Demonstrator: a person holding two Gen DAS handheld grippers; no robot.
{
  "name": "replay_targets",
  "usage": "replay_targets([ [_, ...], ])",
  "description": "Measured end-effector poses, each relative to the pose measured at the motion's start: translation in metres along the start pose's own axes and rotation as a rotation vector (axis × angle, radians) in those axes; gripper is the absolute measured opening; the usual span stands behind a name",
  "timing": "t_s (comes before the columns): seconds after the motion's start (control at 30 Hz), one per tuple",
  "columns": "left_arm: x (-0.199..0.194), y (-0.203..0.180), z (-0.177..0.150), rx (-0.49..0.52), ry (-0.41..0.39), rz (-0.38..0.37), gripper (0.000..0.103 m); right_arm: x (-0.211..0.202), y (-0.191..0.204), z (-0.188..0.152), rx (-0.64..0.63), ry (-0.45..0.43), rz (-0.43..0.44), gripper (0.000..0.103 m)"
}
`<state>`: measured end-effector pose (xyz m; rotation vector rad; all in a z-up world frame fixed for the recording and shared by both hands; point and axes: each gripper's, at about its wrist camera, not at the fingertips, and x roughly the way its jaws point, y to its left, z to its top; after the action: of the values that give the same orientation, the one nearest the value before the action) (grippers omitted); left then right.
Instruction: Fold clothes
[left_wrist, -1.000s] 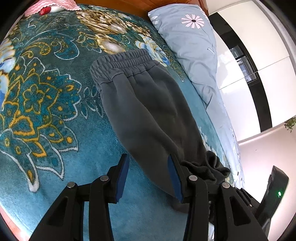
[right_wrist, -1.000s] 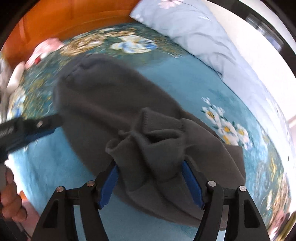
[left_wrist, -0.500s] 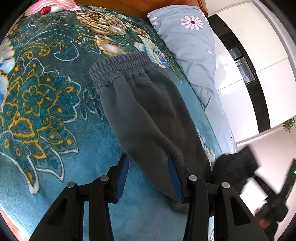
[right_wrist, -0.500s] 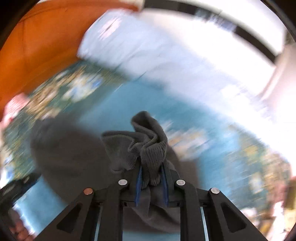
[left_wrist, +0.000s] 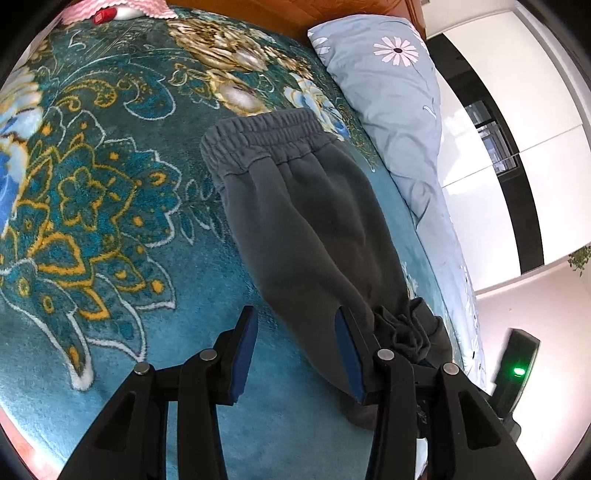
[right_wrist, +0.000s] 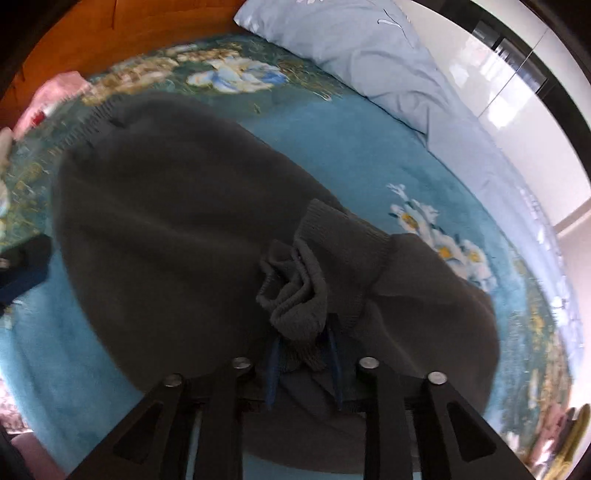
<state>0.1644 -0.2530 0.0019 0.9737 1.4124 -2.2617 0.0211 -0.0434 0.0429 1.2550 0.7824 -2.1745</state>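
Observation:
Dark grey sweatpants (left_wrist: 299, 221) lie lengthwise on a teal flowered blanket (left_wrist: 92, 221), elastic waistband (left_wrist: 258, 136) at the far end. My left gripper (left_wrist: 295, 350) is open and empty, low over the pants' near left edge. My right gripper (right_wrist: 303, 350) is shut on the bunched ribbed leg cuffs (right_wrist: 299, 291), held over the pants (right_wrist: 166, 229). The cuffs also show in the left wrist view (left_wrist: 410, 328) at the right, beside the right gripper's body (left_wrist: 517, 365).
A pale blue pillow with a daisy print (left_wrist: 388, 85) and a blue sheet run along the bed's right side. A wooden headboard (right_wrist: 110, 37) is at the far end. A pink cloth (left_wrist: 114, 5) lies at the far left corner.
My right gripper closed on the leg cuffs, lifted them up off the bed, then brought them back down over the pants. My left gripper stayed open in place.

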Motion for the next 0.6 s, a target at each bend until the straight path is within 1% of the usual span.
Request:
replay_targets([
  [0.03,0.000,0.001,0.000,-0.004,0.001,-0.002,0.044,-0.007,-0.005,0.002,0.014,-0.019,0.038,0.042],
  [0.13,-0.001,0.005,0.001,-0.010,-0.003,-0.008,0.044,-0.037,-0.032,0.010,0.083,-0.114,0.126,0.043],
  [0.17,0.002,0.005,0.004,-0.013,-0.004,-0.009,0.044,-0.048,-0.045,0.013,0.120,-0.156,0.137,0.043],
  [0.2,0.002,0.006,0.005,-0.016,-0.005,-0.009,0.044,-0.055,-0.062,0.018,0.185,-0.207,0.112,0.046],
  [0.23,0.001,0.007,0.004,-0.019,-0.006,-0.009,0.044,-0.054,-0.078,0.022,0.253,-0.221,0.093,0.048],
  [0.27,0.000,0.008,0.004,-0.022,-0.005,-0.007,0.044,-0.047,-0.093,0.025,0.332,-0.210,0.072,0.048],
  [0.33,-0.003,0.009,0.003,-0.028,-0.005,-0.005,0.044,-0.024,-0.106,0.027,0.428,-0.116,0.061,0.048],
  [0.43,-0.005,0.011,0.003,-0.033,-0.009,-0.002,0.044,0.005,-0.095,0.028,0.401,-0.027,0.119,0.048],
  [0.5,-0.007,0.011,0.003,-0.036,-0.012,0.001,0.044,0.020,-0.074,0.032,0.323,0.011,0.149,0.048],
  [0.53,-0.007,0.012,0.003,-0.037,-0.014,0.003,0.044,0.029,-0.065,0.029,0.306,0.030,0.158,0.048],
  [0.6,-0.007,0.015,0.003,-0.049,-0.008,-0.001,0.044,0.041,-0.061,0.017,0.326,0.055,0.170,0.048],
])
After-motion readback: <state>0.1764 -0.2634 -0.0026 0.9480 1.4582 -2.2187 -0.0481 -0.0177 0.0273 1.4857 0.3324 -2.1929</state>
